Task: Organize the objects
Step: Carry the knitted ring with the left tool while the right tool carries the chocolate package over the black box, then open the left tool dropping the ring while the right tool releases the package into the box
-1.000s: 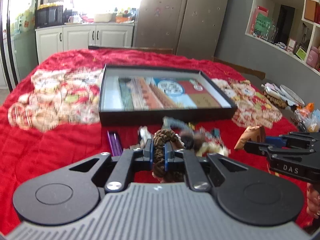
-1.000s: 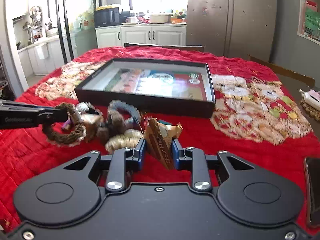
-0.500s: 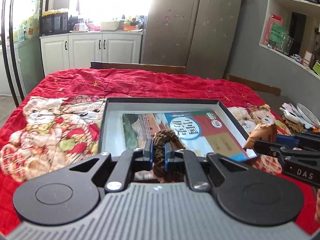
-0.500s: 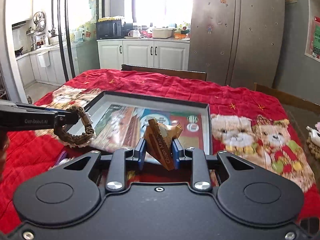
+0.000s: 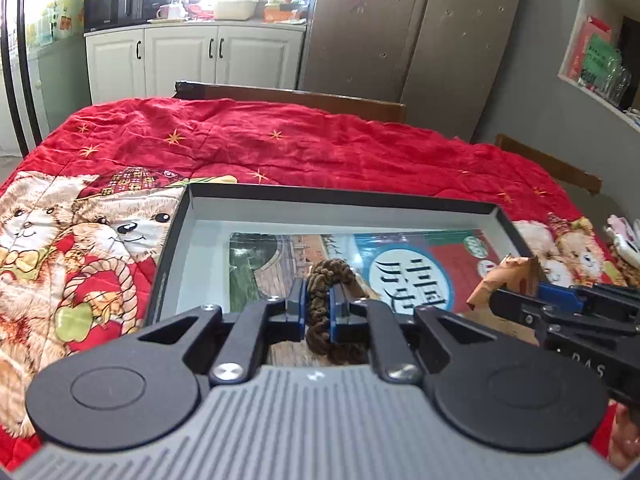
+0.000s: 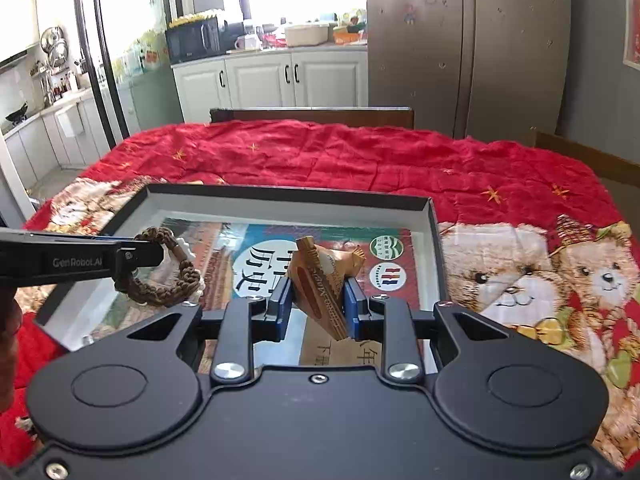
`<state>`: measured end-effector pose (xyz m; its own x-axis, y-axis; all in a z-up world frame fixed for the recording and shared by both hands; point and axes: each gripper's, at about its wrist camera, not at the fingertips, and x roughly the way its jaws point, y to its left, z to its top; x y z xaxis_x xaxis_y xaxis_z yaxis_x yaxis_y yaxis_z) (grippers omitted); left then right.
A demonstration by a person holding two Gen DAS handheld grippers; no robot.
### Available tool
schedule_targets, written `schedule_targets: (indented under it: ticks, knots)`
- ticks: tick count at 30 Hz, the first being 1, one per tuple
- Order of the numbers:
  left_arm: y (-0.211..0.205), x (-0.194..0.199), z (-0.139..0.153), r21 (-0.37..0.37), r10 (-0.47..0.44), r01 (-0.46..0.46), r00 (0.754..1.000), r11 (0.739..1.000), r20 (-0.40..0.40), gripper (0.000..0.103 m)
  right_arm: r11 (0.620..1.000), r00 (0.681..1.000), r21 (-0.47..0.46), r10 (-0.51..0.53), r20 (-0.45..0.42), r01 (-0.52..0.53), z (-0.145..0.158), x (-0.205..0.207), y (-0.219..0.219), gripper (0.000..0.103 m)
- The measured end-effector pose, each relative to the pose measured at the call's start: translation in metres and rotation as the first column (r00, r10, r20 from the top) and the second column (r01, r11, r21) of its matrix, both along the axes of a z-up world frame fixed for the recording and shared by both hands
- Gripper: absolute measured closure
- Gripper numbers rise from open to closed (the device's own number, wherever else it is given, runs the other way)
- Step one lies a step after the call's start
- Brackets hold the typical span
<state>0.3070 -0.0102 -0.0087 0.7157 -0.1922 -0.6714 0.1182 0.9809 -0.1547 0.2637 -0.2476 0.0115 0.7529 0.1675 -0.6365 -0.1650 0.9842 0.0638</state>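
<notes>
My left gripper [image 5: 318,300] is shut on a brown braided bracelet [image 5: 320,312] and holds it above the black tray [image 5: 336,194]. The bracelet also shows in the right wrist view [image 6: 164,276], hanging from the left gripper [image 6: 140,256] over the tray's left half. My right gripper [image 6: 316,300] is shut on an orange-brown snack packet [image 6: 320,280], above the tray's [image 6: 288,192] middle. The packet also shows in the left wrist view [image 5: 508,280], held by the right gripper [image 5: 504,300]. A printed book [image 6: 384,256] lies in the tray.
The tray sits on a red bear-print quilt [image 5: 280,144] that covers the table. Wooden chair backs [image 6: 312,114] stand at the far edge. White cabinets [image 5: 192,60] and a grey fridge [image 5: 400,40] are behind. Small items [image 5: 624,240] lie at the right edge.
Both grippers rose from the pile of items on the quilt and moved forward over the tray, each still holding its object. The pile has dropped out of view.
</notes>
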Motion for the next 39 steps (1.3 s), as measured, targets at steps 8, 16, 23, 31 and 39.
schedule_targets:
  ticks: [8, 16, 23, 31, 39]
  knots:
    - [-0.004, 0.017, -0.011, 0.003, 0.002, -0.002, 1.0, 1.0, -0.021, 0.089, 1.0, 1.0, 0.001, 0.012, -0.009, -0.012, -0.013, 0.021, 0.003, 0.077]
    - [-0.003, 0.025, -0.019, 0.013, 0.015, -0.014, 0.999, 1.0, -0.043, 0.08, 1.0, 0.999, 0.016, 0.009, -0.035, -0.009, -0.023, 0.031, 0.002, 0.077]
    - [-0.005, 0.023, -0.017, 0.041, 0.02, -0.019, 0.999, 0.999, -0.03, 0.053, 0.999, 0.999, 0.033, 0.003, -0.04, -0.002, -0.024, 0.031, 0.0, 0.075]
    - [-0.002, 0.014, -0.006, 0.041, 0.033, -0.033, 0.999, 0.999, 0.008, 0.029, 0.999, 0.999, 0.042, -0.02, -0.025, 0.021, -0.017, 0.023, -0.003, 0.065]
    - [0.004, -0.014, 0.021, 0.067, 0.051, -0.058, 0.994, 0.996, 0.097, 0.021, 0.999, 1.0, 0.033, -0.019, 0.023, 0.018, 0.005, -0.003, -0.004, 0.065]
